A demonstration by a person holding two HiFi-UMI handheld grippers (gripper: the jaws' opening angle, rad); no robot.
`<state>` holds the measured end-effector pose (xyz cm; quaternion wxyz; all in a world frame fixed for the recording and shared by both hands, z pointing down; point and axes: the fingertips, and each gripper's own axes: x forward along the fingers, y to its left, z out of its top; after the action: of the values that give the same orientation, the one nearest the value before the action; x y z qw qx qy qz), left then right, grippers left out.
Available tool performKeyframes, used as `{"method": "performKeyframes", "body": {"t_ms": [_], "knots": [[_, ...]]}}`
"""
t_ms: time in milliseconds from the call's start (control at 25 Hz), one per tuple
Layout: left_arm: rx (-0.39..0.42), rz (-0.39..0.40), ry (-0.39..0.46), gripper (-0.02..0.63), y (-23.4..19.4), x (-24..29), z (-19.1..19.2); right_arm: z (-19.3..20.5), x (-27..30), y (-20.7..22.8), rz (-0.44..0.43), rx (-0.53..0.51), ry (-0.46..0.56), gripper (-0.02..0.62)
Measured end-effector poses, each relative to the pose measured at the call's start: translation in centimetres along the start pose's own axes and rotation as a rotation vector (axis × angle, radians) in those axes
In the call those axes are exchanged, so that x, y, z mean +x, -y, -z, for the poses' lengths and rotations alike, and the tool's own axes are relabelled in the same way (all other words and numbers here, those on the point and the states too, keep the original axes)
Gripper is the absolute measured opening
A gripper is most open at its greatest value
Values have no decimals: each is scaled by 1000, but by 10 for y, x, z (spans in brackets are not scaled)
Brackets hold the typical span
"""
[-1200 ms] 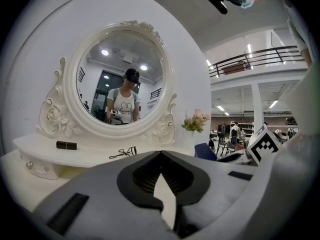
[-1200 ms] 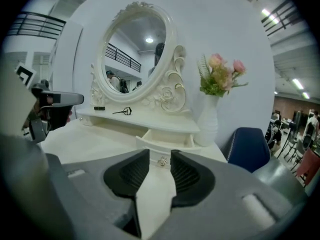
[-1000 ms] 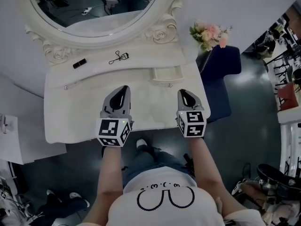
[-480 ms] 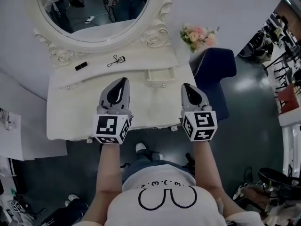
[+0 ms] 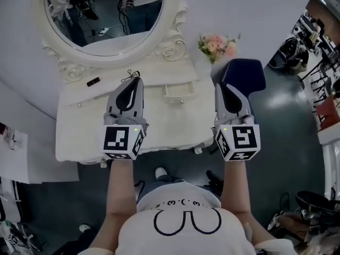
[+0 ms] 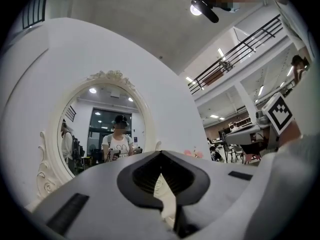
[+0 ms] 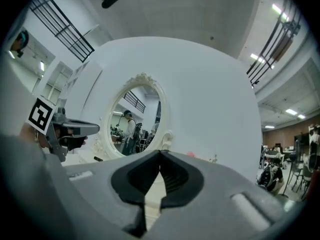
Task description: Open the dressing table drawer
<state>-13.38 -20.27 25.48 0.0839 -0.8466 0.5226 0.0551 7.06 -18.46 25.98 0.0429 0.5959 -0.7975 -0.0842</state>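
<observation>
"While both claws hang clear above the dressing table (image 5: 85,137), what worries you?"

"Aim. They point about level toward the oval mirror (image 5: 106,15), which stands behind and left of the drawer (image 5: 178,91). Any approach has to come down onto a small target, and a drop off line would hit the tabletop instead."

"And the jaws?"

"The left gripper (image 5: 136,81) and the right gripper (image 5: 221,87) are each pressed closed with nothing between the pads (both gripper views show the tips meeting). If neither parts in time, it will butt the pull rather than take it."

"Where's the drawer?"

"From the head view it lies between the two tips, nearer the left one, and I'd judge it below both. It seems to jut out slightly already. Its little knob (image 5: 181,101) faces the person. An eyelash curler (image 5: 129,76) lies left of the drawer, and a low sweep could knock it."
</observation>
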Motion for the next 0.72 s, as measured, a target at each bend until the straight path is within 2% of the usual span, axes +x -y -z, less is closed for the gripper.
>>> {"method": "performKeyframes", "body": {"t_ms": [200, 720], "knots": [[11, 2, 21, -2, 1, -1, -10, -15, -5, 5, 23, -21, 44, 3], [21, 0, 47, -2, 2, 6, -21, -25, -3, 6, 14, -46, 58, 3]]}}
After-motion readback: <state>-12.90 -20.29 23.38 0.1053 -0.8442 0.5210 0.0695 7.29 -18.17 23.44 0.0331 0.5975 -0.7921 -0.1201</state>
